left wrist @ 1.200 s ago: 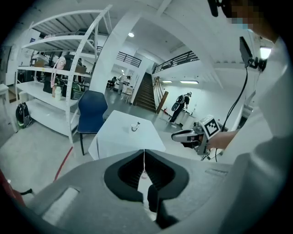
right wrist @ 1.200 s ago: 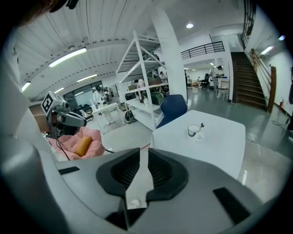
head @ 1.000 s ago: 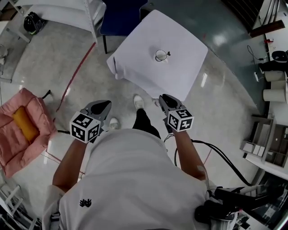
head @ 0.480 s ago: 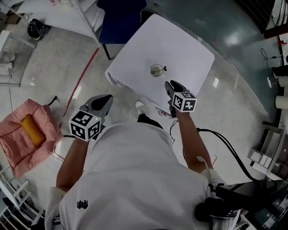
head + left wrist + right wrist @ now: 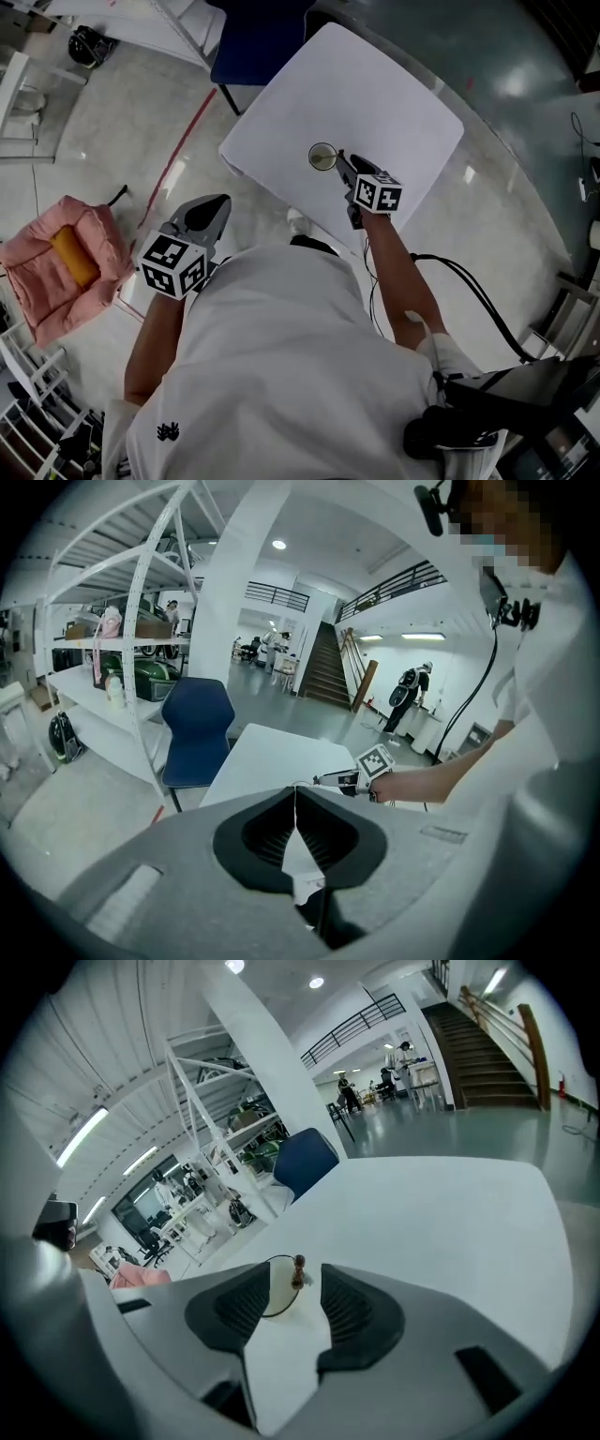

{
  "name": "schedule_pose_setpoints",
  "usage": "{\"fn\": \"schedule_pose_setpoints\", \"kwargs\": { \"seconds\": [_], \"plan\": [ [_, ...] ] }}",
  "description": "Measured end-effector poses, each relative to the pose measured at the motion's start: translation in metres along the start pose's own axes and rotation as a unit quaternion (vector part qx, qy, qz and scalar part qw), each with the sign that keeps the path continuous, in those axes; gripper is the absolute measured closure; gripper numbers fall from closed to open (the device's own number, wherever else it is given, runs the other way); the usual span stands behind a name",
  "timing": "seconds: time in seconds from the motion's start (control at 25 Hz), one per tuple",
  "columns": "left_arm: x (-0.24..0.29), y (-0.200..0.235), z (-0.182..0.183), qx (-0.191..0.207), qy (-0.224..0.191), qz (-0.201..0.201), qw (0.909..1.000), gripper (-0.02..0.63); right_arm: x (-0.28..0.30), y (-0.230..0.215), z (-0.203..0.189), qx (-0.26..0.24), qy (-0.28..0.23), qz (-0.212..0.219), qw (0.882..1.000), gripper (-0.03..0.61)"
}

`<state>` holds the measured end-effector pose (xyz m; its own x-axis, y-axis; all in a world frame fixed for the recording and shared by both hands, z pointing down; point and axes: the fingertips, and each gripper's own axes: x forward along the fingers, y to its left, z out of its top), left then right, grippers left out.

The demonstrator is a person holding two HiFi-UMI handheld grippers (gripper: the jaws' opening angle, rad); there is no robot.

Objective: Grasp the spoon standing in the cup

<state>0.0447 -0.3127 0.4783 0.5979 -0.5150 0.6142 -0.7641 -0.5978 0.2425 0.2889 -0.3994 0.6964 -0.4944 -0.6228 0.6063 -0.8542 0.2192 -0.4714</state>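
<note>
A small cup (image 5: 322, 157) stands near the middle of the white table (image 5: 403, 112). In the right gripper view a spoon (image 5: 298, 1270) stands upright in the cup (image 5: 272, 1293), its dark handle end above the rim. My right gripper (image 5: 342, 161) reaches over the table right beside the cup. Its jaws are opening, and the spoon's top shows in the gap just beyond the fingertips (image 5: 330, 1279), untouched. My left gripper (image 5: 212, 208) hangs off the table's near left side, over the floor, jaws shut on nothing (image 5: 295, 797).
A blue chair (image 5: 258, 37) stands at the table's far left edge. A pink cushion (image 5: 61, 262) lies on the floor to the left. White shelving (image 5: 141, 602) stands beyond the chair. A black cable (image 5: 469, 291) trails from my right arm.
My right gripper has moved forward from near my body, out over the table to the cup. The left gripper has hardly moved.
</note>
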Motion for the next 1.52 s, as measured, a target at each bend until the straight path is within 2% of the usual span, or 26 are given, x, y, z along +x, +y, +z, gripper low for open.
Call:
{"fn": "schedule_pose_setpoints", "kwargs": {
  "seconds": [0.24,0.52,0.96,1.52],
  "plan": [
    [0.012,0.002,0.002,-0.002,0.011,0.022,0.9997,0.601,0.028,-0.009,-0.003,0.010,0.026,0.022,0.999,0.418],
    [0.010,0.005,0.000,-0.015,0.008,0.036,0.9992,0.601,0.035,-0.004,-0.002,-0.001,0.031,0.032,0.999,0.527],
    [-0.020,0.014,-0.019,-0.026,-0.011,0.053,0.9982,0.601,0.027,0.013,0.010,-0.065,0.018,0.009,0.998,0.532],
    [-0.079,0.026,-0.049,-0.036,-0.048,0.037,0.9975,0.601,-0.019,0.060,0.034,-0.107,-0.027,-0.034,0.993,0.534]
  ]
}}
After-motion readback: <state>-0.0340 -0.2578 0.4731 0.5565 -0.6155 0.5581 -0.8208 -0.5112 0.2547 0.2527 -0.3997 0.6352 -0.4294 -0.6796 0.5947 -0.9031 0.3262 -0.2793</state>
